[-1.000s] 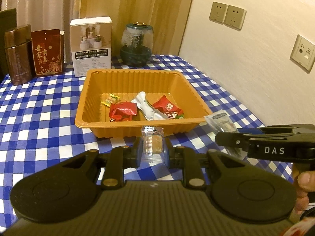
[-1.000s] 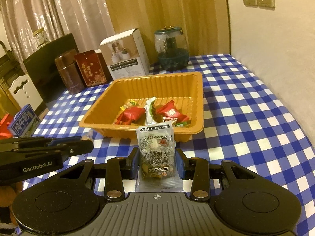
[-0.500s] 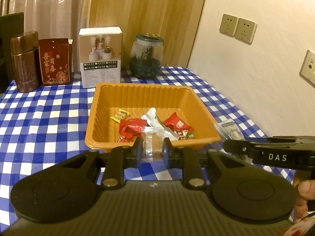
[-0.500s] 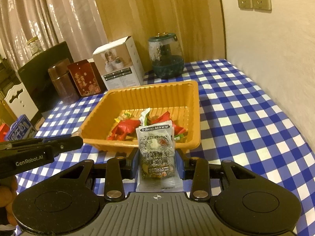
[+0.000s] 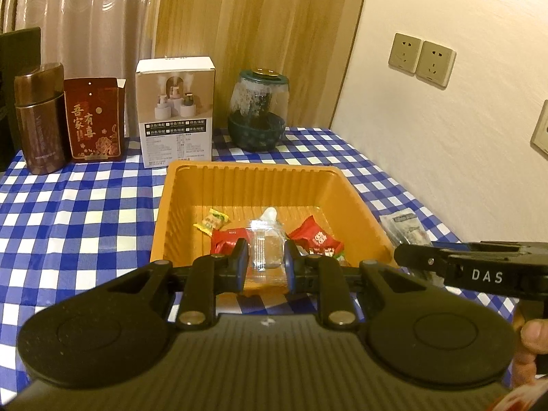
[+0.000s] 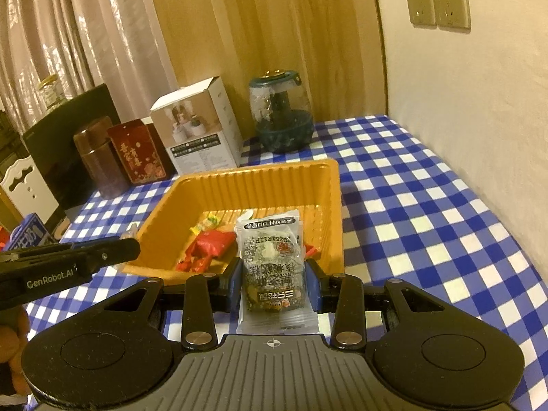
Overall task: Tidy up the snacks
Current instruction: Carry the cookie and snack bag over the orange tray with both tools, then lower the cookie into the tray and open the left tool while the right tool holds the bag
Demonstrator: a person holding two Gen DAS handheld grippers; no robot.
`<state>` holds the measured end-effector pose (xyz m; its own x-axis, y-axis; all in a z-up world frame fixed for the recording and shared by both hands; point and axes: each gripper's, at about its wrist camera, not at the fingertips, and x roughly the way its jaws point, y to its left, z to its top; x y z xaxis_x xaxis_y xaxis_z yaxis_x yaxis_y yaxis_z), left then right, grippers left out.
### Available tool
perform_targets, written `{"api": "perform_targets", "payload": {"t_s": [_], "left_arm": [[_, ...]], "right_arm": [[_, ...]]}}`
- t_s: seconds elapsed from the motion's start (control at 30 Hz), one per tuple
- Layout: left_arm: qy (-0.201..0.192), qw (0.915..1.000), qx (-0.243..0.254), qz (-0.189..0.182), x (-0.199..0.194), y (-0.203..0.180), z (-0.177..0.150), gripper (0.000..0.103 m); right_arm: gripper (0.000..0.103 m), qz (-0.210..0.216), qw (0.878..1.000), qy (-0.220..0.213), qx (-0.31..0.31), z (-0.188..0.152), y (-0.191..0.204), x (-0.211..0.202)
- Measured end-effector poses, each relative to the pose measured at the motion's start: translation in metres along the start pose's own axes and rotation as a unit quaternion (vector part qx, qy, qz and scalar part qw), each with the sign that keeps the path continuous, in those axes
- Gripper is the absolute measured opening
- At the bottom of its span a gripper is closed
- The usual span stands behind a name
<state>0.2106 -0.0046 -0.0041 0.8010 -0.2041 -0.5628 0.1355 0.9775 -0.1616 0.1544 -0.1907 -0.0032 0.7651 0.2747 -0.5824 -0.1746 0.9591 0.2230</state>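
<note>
- Several wrapped snacks were already seen lying in the ribbed orange plastic tray (image 5: 337,185): two red packets (image 5: 316,236), a yellow-green candy (image 5: 212,222).
- Two snacks were judged left to drop in, both held above the tray's near edge.
- The left gripper (image 5: 263,260) was clamped tight on a small clear-wrapped brown biscuit (image 5: 265,251).
- The right gripper (image 6: 274,279) was closed partway, gripping a grey printed nut-mix pouch (image 6: 272,263).
- No loose snacks were seen on the blue-white checked tablecloth (image 6: 428,226).

Hidden and cut-off parts

The clear-wrapped brown snack (image 5: 265,251) covered the white packet in the orange plastic tray (image 5: 253,185); a blue carton (image 6: 25,236) was cut by the left edge; the grey speckled packet's (image 6: 272,267) print was too small to read.
</note>
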Motion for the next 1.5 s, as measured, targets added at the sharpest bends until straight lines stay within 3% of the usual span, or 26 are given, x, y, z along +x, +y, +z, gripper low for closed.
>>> {"api": "perform_targets", "payload": {"t_s": [0.77, 1.5], "left_arm": [[0.004, 0.9998, -0.003, 0.019, 0.046, 0.014, 0.024, 0.020], [0.027, 0.9995, 0.005, 0.018, 0.084, 0.018, 0.027, 0.020]], "right_arm": [[0.039, 0.000, 1.000, -0.008, 0.019, 0.031, -0.002, 0.047], [0.039, 0.002, 0.999, 0.005, 0.031, 0.037, -0.008, 0.078]]}}
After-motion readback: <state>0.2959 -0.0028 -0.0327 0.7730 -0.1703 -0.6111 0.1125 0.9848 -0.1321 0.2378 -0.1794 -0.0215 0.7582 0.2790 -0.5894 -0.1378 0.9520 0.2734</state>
